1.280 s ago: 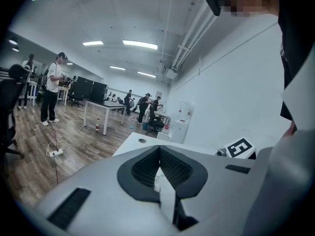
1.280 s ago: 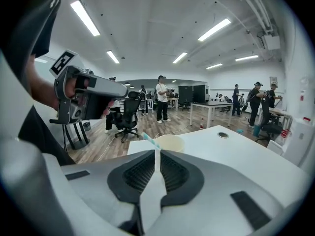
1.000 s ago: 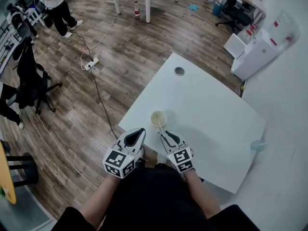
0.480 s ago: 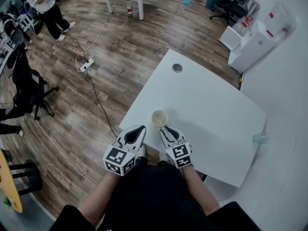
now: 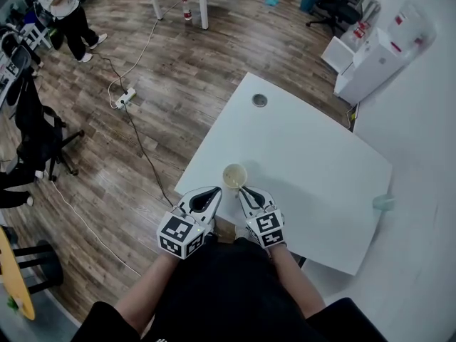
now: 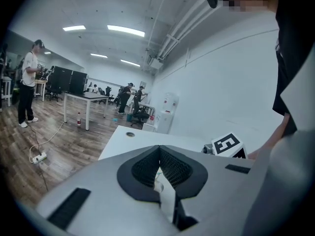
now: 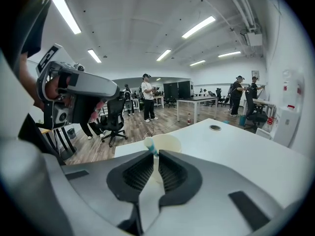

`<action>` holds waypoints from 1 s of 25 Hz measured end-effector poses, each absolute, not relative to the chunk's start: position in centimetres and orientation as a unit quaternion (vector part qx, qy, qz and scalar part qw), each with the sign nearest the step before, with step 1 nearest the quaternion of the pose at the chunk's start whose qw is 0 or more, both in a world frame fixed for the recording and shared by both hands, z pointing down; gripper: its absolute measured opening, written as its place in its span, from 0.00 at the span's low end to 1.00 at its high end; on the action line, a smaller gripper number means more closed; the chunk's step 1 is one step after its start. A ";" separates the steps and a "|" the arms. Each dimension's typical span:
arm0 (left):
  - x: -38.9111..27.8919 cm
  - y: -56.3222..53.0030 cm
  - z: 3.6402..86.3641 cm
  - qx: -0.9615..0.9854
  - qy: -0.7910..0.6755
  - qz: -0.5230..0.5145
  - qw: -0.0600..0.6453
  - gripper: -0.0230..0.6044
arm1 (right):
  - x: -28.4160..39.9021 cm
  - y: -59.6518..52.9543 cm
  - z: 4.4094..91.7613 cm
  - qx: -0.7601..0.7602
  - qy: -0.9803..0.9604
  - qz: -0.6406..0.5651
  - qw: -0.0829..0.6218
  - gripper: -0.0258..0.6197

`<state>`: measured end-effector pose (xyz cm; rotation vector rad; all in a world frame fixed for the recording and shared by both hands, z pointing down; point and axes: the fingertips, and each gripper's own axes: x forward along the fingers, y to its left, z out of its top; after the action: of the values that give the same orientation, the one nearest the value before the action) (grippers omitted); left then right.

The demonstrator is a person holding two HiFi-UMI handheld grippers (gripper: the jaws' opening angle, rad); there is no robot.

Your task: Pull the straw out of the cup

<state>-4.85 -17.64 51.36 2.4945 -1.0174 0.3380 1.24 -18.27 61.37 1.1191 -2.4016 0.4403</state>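
Mostly bare, the white surface (image 5: 313, 155) carries a pale paper cup (image 5: 234, 176) close to its near edge. A round cable grommet (image 5: 260, 100) sits far beyond the cup, and a small pale-green container (image 5: 382, 202) stands well to the cup's right, by the wall. Left of the cup and beyond it, the wood-plank floor holds a power strip (image 5: 122, 97) on a cable, a black office chair (image 5: 35, 130) and a standing person (image 5: 68, 9). A white water dispenser (image 5: 370, 63) stands far beyond the cup to the right; its red labels are too small to read. The only print is the square markers on the gripper cubes (image 5: 178, 235).

The right gripper (image 7: 154, 156) is just on the near side of the cup. Its fingers are drawn almost together, pinching the tip of the blue-and-white straw (image 7: 150, 148), which leans out of the cup. The left gripper (image 6: 159, 149) is just left of the cup, its fingers pressed together at the tips.
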 end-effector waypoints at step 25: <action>-3.2 -19.5 49.9 0.903 -0.368 0.104 0.197 0.06 | 4.3 -19.1 56.1 0.396 -0.888 0.167 0.165 0.10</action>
<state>-3.19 -19.55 49.90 2.5274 -1.0297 0.2900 4.28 -19.12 56.08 1.1277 -2.5296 0.4770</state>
